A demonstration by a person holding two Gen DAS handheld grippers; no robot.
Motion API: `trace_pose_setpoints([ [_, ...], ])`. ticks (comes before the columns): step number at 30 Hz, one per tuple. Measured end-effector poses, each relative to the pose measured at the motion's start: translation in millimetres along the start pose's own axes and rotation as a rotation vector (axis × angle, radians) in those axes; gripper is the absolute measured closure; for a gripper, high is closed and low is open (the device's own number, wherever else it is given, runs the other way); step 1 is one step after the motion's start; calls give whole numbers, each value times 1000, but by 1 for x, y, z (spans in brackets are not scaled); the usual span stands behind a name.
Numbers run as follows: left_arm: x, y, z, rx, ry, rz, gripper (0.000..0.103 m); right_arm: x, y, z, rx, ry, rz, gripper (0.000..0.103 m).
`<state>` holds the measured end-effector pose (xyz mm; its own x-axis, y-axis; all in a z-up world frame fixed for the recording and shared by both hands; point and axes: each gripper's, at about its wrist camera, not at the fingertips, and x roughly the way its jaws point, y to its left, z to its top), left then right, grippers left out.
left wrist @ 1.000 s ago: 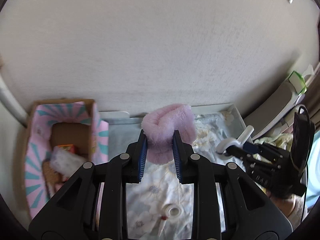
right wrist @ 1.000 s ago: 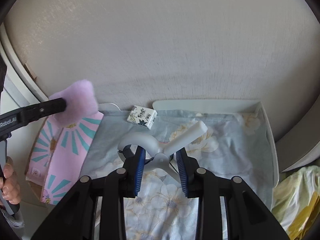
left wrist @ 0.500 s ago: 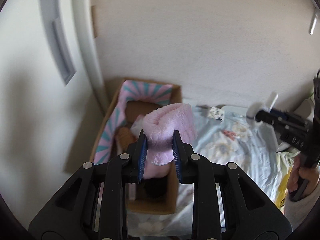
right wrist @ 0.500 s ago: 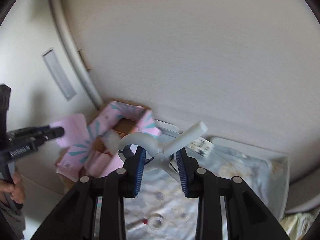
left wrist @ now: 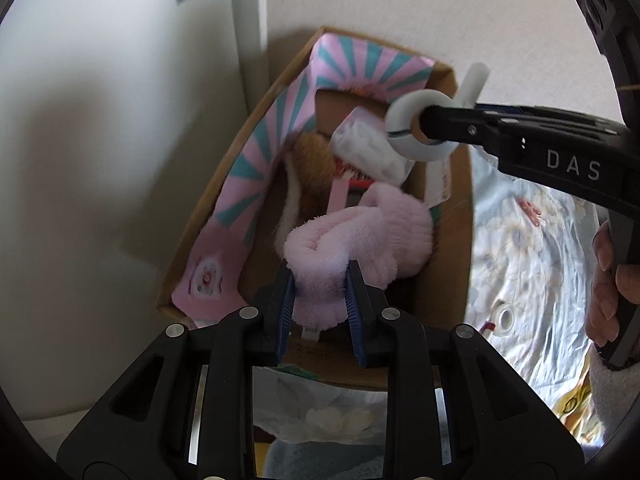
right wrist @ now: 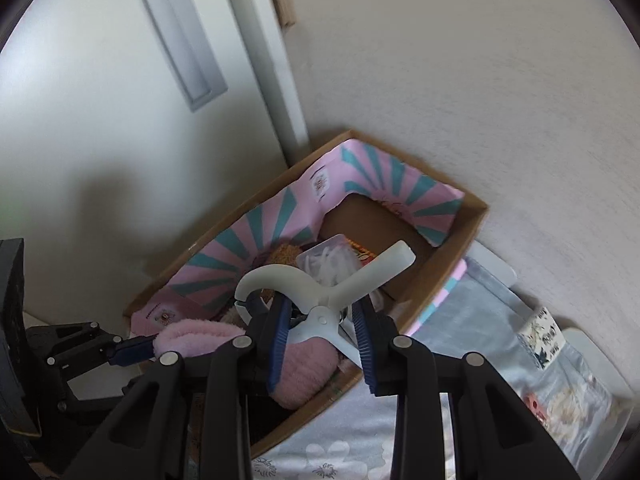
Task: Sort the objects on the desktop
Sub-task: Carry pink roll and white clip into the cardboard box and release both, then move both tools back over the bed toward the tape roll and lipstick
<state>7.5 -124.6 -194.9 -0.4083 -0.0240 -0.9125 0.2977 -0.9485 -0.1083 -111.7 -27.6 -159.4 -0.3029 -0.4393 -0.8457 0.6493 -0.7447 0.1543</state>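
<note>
Since both grippers are parked over the same cardboard box [right wrist: 452, 276], it looks like the box is the drop-off bin for this sort and both loads are headed in at once. The left gripper [left wrist: 320, 300] is clamped on a fluffy pink towel [left wrist: 360, 240], pinching it near one folded end so the bulk of it flops forward over the box opening, already down among the stuff inside; my guess is gripping the end is what lets it fall clear once the fingers let go. The right gripper [right wrist: 322, 328] is closed on a white plastic clamp [right wrist: 320, 284], holding it around the pivot, with the curved jaw end and one handle sticking out past the pads, which seems a steadier grab than going for a handle tip. That clamp hangs above the far half of the box, over a clear packet of white bits [right wrist: 330, 260], so the two loads aren't fighting for the same spot. The box sits in the corner against the wall, with its pink-and-teal flaps [left wrist: 256, 184] folded inward, so the usable opening is narrower than the box itself. A roll of tape [left wrist: 505, 316] and a small patterned box [right wrist: 542, 340] are still out on the floral cloth [left wrist: 532, 272], so I'd say the sort isn't finished.
</note>
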Motion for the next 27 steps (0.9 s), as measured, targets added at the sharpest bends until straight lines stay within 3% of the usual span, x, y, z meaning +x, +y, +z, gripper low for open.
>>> trace_pose_setpoints([
  [7,6,0,8,-11,-2,-19,81,27,9,6,-25,42,8,74],
  [9,4,-1,12,-6,-4,-57,71,32,11,9,-32,53,25,73],
  [10,3,-2,14,-3,-2,-87,48,33,12,10,-31,67,48,67],
  [11,0,-3,15,0,-2,-99,13,34,13,12,-26,78,61,55],
  [12,-4,-5,16,5,-14,-80,1,34,13,14,-22,78,55,49],
  [14,-15,-10,16,31,-59,-36,1,29,13,15,-21,50,28,31],
  [16,-20,-14,17,54,-69,-17,1,21,10,16,-12,12,16,27],
  [20,-25,-21,19,73,-91,13,1,12,0,17,32,-12,31,26],
  [27,-31,-27,23,78,-110,-8,1,-1,-14,10,52,-38,14,26],
])
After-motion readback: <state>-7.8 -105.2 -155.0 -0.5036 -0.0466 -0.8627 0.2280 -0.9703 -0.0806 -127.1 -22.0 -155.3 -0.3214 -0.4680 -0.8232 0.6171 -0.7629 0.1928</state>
